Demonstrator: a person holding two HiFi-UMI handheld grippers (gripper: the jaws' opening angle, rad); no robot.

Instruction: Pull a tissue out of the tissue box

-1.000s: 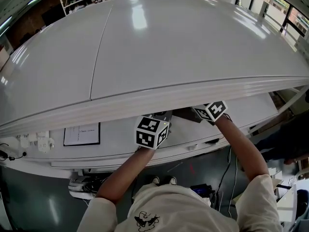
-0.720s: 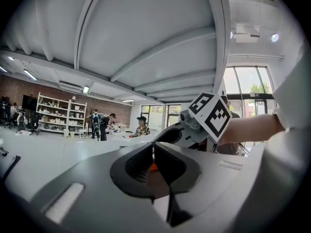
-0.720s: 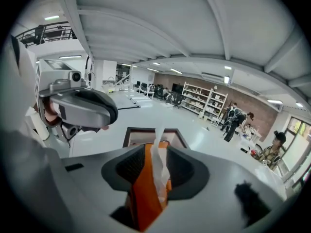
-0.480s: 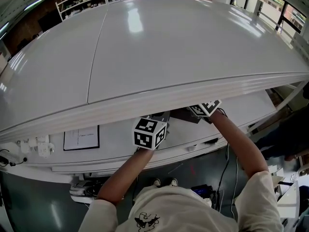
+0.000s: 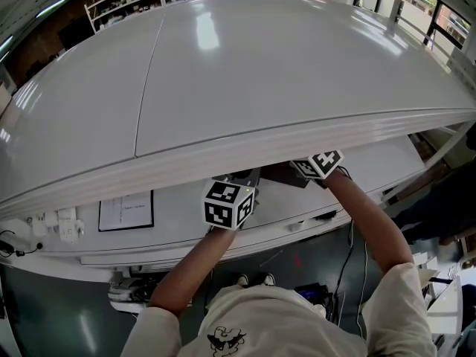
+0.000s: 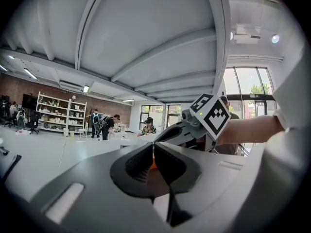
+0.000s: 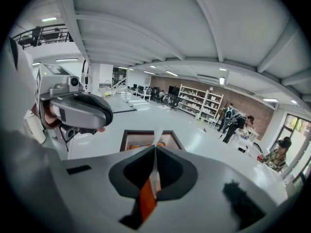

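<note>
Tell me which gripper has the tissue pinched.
The right gripper: its jaws are shut on a white tissue above the tissue box. The left gripper is shut on nothing.

open lab: brick wall (image 7: 265, 111), stocked shelves (image 7: 197, 101), white worktables (image 5: 260, 73).
</note>
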